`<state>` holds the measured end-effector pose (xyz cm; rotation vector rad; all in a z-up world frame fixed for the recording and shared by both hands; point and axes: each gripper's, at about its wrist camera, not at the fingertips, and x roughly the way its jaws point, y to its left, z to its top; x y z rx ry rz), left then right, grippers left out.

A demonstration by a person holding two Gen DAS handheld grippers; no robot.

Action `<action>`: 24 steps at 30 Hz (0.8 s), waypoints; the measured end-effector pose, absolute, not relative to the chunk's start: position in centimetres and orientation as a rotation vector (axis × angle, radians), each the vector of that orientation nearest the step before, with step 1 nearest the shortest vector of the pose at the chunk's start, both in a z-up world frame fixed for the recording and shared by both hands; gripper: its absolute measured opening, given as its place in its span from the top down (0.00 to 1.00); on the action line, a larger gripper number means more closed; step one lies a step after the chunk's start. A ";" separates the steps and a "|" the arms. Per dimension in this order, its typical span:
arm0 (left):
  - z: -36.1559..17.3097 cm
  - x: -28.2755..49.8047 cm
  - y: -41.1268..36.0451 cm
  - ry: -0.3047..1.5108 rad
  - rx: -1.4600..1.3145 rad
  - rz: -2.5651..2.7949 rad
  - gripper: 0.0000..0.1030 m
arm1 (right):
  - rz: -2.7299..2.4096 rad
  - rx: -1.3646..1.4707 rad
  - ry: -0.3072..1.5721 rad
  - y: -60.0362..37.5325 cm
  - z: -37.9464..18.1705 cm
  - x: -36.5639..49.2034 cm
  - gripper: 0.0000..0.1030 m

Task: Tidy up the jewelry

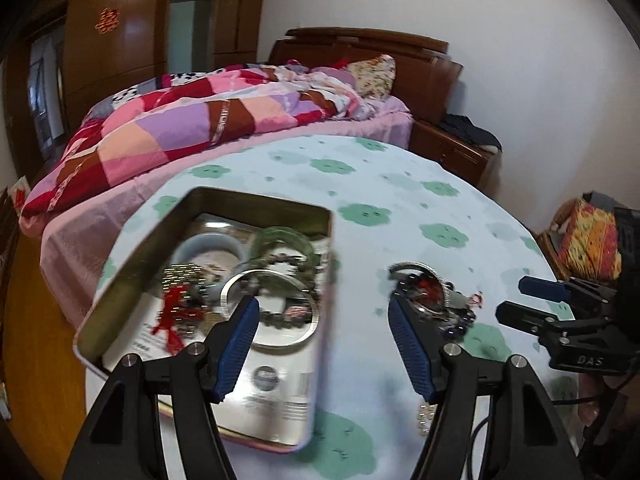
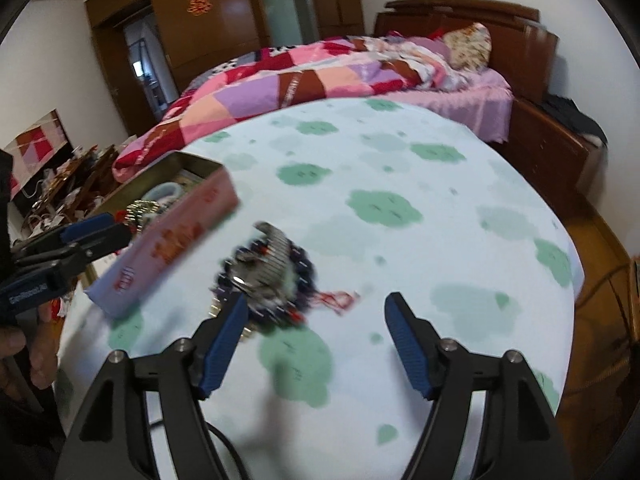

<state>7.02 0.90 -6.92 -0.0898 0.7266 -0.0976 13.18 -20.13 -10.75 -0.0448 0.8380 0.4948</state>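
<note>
An open metal tin [image 1: 120,280] with a pink outside [image 2: 172,240] sits on the round table. It holds a green bangle [image 1: 280,240], a silver bangle [image 1: 308,328], a pale bangle [image 1: 208,242], beads and a red-tasselled piece [image 1: 172,316]. A tangled jewelry pile [image 1: 432,296] with a silver bangle, dark beads and red thread lies on the cloth right of the tin; it also shows in the right wrist view [image 2: 268,280]. My left gripper [image 1: 324,308] is open above the tin's right edge. My right gripper [image 2: 316,306] is open, its left finger beside the pile.
The table wears a white cloth with green cloud shapes [image 2: 380,204]. A few loose beads [image 1: 426,416] lie near my left gripper's right finger. A bed with a patchwork quilt [image 1: 180,128] stands behind the table. A cluttered stand [image 2: 68,184] is at left.
</note>
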 end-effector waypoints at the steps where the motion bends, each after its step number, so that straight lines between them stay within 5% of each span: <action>1: -7.0 7.1 0.4 0.730 -0.080 -0.099 0.35 | 0.483 -0.034 0.846 -20.6 -11.1 13.3 0.28; 14: -8.2 8.3 -1.4 0.769 -0.048 -0.068 0.35 | 0.548 -0.055 0.833 -17.1 -10.5 15.2 0.32; 17: -8.2 8.3 -1.2 0.769 -0.059 -0.070 0.35 | 0.560 -0.098 0.846 -15.3 -10.7 15.8 0.42; 24: -8.2 8.1 -1.5 0.761 -0.058 -0.094 0.35 | 0.499 -0.149 0.894 -14.4 -12.2 17.2 0.84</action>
